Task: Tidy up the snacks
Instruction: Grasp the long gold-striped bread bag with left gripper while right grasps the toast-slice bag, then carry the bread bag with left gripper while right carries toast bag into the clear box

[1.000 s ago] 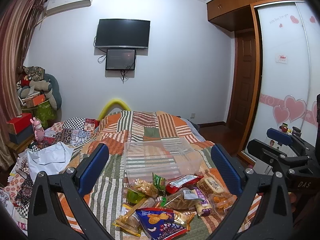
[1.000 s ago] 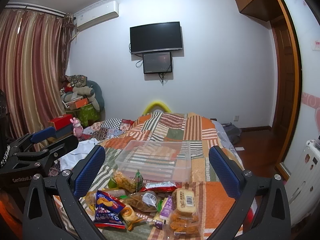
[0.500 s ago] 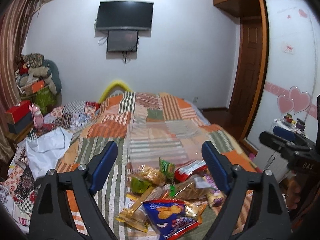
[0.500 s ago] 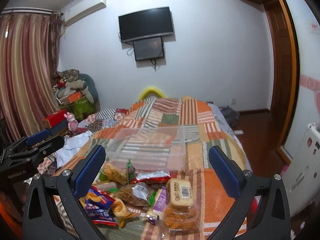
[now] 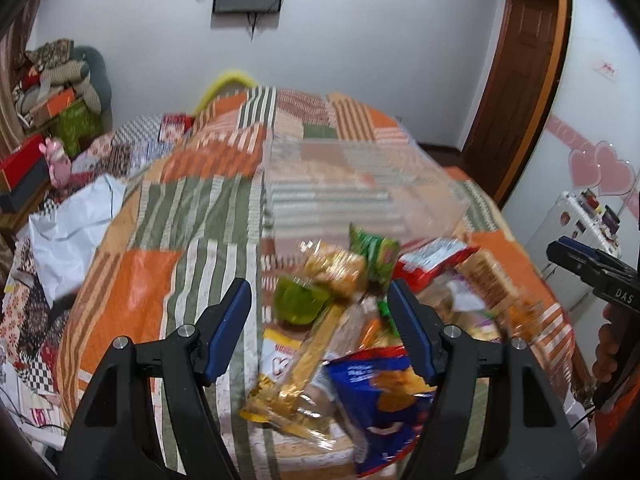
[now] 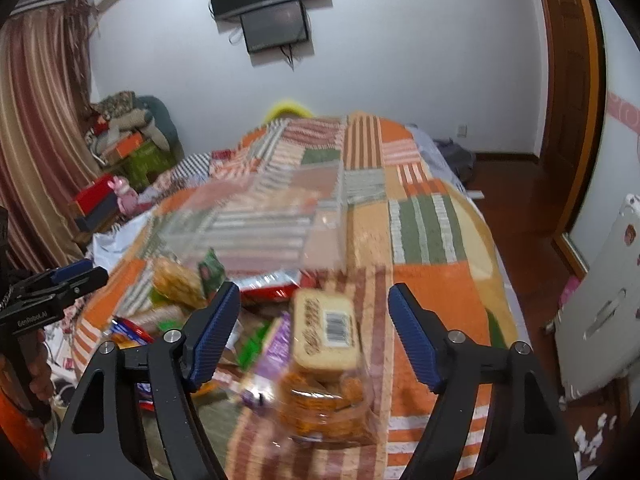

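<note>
Left hand-held gripper is closing, empty, above the green jelly cup – right hand-held gripper closing, nothing clamped, over the biscuit pack. Snack pile lies on the bed, before the clear bin.

Even indoor light, moderately bright, source not visible; white wall evenly lit, no hard shadows. Strong motion blur over snack pile and clear plastic bin in both views — print on packets smeared, only barcode on bread packet half readable. Gripper frames near lens stay sharp. Heavy fisheye bending — door frame and curtain bow outward; corners vignetted black
</note>
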